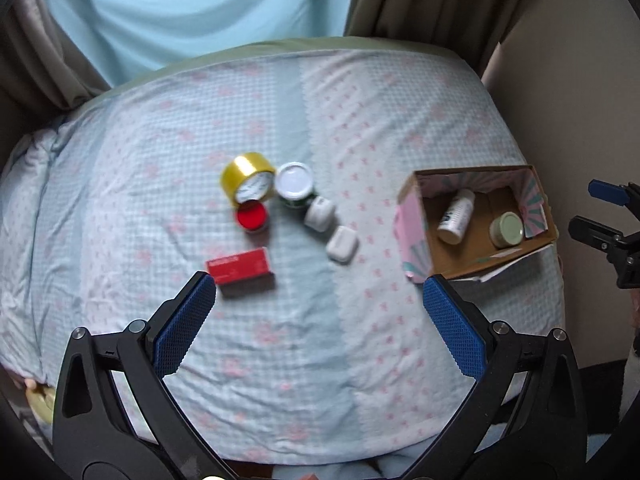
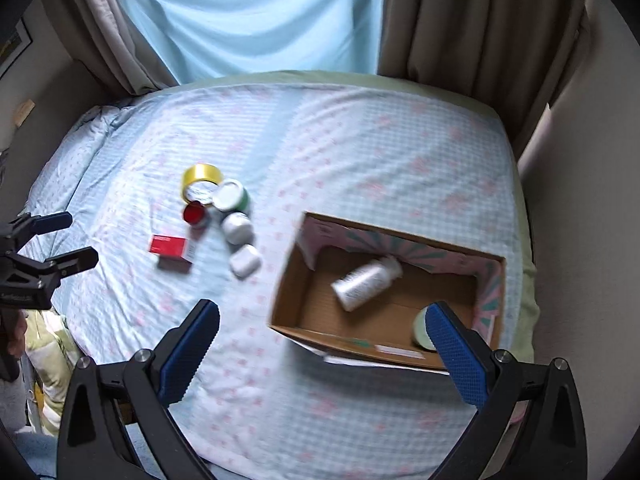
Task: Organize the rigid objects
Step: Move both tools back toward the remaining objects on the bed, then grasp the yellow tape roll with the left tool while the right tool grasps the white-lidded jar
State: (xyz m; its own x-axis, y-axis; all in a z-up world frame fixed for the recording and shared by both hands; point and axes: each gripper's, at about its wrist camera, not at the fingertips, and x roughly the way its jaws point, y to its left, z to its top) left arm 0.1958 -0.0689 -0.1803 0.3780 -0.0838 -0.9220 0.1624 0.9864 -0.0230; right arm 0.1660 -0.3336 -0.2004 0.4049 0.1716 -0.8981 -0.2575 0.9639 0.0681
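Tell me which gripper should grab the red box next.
Probably the left. The left gripper is open and empty with the red box just off its left fingertip. The right gripper, also open, hangs by the cardboard box, farther away.

The bedsheet point(image 1: 280, 340) is soft woven cloth, matt and lightly creased, while the box point(image 2: 304, 304) is plain brown corrugated cardboard inside (its outer faces carry printed paper). The yellow tape roll point(image 1: 246, 168) shines glossy, and the white bottle point(image 2: 366, 282) and small white case point(image 1: 342, 244) look like smooth plastic. Both grippers' pads point(image 1: 186, 322) are blue with a rough, dimpled texture on matt black plastic arms.
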